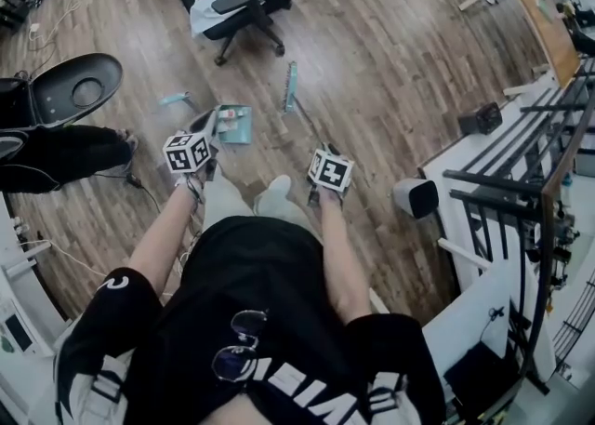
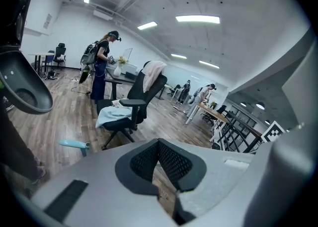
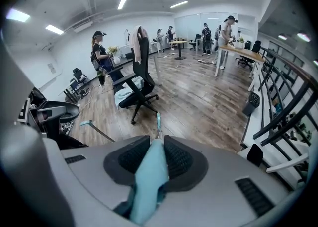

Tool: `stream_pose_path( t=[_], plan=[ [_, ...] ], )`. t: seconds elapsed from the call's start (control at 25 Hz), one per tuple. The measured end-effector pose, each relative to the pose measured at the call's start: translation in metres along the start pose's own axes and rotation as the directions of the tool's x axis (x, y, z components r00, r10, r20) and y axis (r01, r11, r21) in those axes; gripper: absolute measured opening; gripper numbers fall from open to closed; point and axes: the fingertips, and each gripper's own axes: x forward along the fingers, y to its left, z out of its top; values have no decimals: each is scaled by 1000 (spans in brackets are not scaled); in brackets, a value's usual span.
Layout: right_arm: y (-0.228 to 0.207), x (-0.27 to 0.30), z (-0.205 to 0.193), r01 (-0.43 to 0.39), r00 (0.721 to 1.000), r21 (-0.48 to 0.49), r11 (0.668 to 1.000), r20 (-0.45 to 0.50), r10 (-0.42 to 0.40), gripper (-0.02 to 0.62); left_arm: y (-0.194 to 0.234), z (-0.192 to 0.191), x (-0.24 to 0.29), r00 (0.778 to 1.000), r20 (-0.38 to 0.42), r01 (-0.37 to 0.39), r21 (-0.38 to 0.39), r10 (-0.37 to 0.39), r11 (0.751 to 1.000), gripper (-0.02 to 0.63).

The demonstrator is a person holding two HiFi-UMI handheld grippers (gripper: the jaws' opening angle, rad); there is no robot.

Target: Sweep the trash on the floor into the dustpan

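Note:
A teal dustpan [image 1: 237,126] lies on the wood floor in front of my feet, with small bits of trash [image 1: 228,114] on it. Its thin handle ends in a teal grip [image 1: 174,98] [image 2: 74,144] [image 3: 87,122] to the left. My left gripper [image 1: 204,123] [image 2: 158,145] hovers at the dustpan's left edge, jaws shut with nothing seen between them. My right gripper [image 1: 327,151] [image 3: 158,146] is shut on the teal broom handle [image 3: 149,181]. The broom head [image 1: 291,86] [image 3: 158,121] rests on the floor ahead, right of the dustpan.
A black office chair [image 1: 237,0] draped with cloth stands beyond the dustpan. A second dark chair seat [image 1: 74,88] is at the left. White tables and a black railing [image 1: 521,163] line the right, with a small white bin [image 1: 414,198] nearby. People stand far off.

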Motion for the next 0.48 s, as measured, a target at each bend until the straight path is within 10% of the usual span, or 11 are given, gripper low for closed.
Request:
stream_pose_path(
  t=[0.48],
  plan=[
    [-45, -3, 0, -7, 1000, 52, 999, -18, 8, 84, -62, 10, 28, 999, -1, 53, 46, -53, 998, -2]
  ],
)
